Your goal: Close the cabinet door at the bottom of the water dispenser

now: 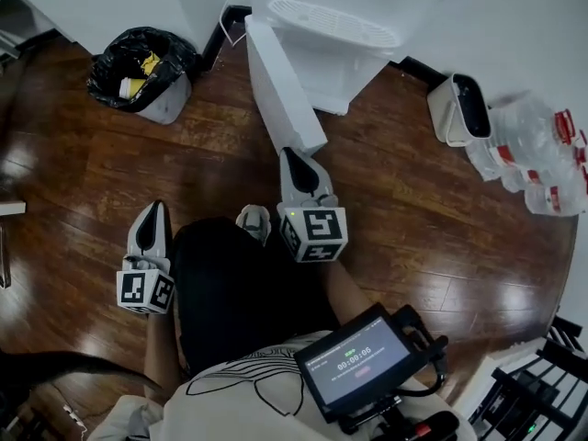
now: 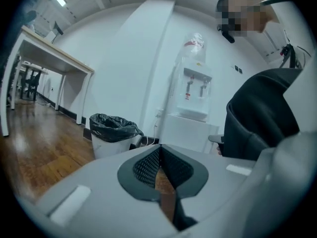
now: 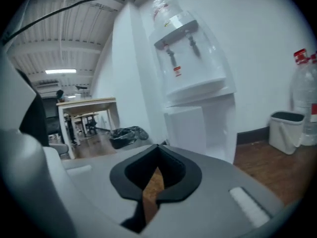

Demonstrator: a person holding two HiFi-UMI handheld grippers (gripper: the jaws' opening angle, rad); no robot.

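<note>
Open cabinet door [image 1: 280, 85] just ahead of right tongs [image 1: 296, 156]; left tongs [image 1: 154, 211] farther.

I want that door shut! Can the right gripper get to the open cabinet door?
Probably yes: the right gripper is right by the free edge of the open cabinet door, and nothing stands between them.

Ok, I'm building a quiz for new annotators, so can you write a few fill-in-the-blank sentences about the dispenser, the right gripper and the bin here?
1. The cabinet door under the water dispenser stands ___.
2. The right gripper holds nothing, and its jaws are ___.
3. The trash bin beside the dispenser is lined with a ___ bag.
Missing words: open; shut; black.
</note>
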